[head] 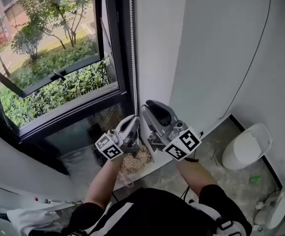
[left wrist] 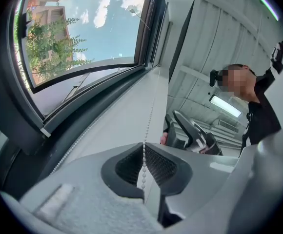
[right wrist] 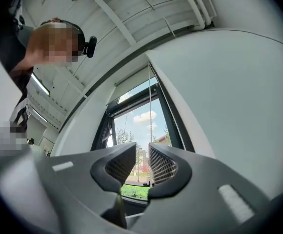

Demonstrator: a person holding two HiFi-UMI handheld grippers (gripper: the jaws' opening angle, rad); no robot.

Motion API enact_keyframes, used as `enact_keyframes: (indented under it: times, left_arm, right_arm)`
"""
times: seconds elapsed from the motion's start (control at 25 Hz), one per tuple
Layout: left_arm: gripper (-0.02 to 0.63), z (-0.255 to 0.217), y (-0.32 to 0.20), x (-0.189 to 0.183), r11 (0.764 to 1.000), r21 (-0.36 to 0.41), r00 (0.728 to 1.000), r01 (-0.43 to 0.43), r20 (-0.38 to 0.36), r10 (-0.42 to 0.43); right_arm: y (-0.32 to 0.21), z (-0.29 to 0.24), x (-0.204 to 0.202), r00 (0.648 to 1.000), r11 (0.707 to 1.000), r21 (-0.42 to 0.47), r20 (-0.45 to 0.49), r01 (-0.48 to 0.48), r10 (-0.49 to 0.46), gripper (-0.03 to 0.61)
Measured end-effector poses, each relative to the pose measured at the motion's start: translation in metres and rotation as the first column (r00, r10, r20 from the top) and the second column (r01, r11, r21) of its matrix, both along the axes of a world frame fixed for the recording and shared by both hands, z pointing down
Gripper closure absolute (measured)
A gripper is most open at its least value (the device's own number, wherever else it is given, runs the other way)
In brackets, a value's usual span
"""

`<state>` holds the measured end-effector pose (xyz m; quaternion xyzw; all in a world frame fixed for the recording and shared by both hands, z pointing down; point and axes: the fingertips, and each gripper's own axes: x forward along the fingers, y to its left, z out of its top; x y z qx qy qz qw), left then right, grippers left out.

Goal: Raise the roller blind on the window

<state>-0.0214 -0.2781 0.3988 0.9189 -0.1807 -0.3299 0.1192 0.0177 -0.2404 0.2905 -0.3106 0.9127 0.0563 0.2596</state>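
The plain white wall fills the right of the head view, and beside it stands the tall dark-framed window, its glass bare from sill upward, so that shrubs and street show through. In the right gripper view a pale band across the head of the window looks to us like the white fabric roller blind, already wound up high; we judge the raising mostly done, with perhaps only a last pull or two and the letting go left. Both tools sit close together low at the window's right edge. The right tongs stand apart with nothing pressed between them, pointing up at the window. The left tongs are closed on the thin white bead chain, which hangs down the frame's right side and passes straight through their pads.
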Motion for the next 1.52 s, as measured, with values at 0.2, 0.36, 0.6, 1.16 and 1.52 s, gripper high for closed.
enact_keyframes:
  times: [0.2, 0.36, 0.6, 1.16, 1.52]
  left_arm:
    - [0.601, 0.000, 0.003, -0.006, 1.000, 0.008, 1.000, 0.023, -0.001, -0.023]
    - [0.600, 0.001, 0.009, -0.012, 1.000, 0.010, 1.000, 0.021, 0.004, -0.021]
    - [0.600, 0.000, 0.020, -0.014, 1.000, 0.015, 1.000, -0.001, -0.003, 0.001]
    - [0.600, 0.022, 0.026, -0.006, 1.000, -0.017, 0.996, -0.018, 0.084, 0.020]
    - [0.599, 0.039, 0.025, -0.001, 0.999, -0.042, 0.985, -0.013, 0.173, 0.020]
  right_arm:
    - [-0.016, -0.044, -0.006, 0.999, 0.999, 0.044, 0.019, -0.028, 0.027, 0.500]
    - [-0.030, -0.064, -0.026, 1.000, 0.999, 0.033, 0.018, -0.004, 0.004, 0.500]
    - [-0.037, -0.080, -0.048, 1.000, 0.999, 0.049, 0.003, 0.007, -0.007, 0.502]
    - [-0.027, -0.058, -0.034, 0.995, 0.998, 0.060, 0.095, 0.011, -0.016, 0.561]
    - [-0.024, -0.040, -0.020, 0.996, 0.999, 0.042, 0.093, -0.012, 0.008, 0.561]
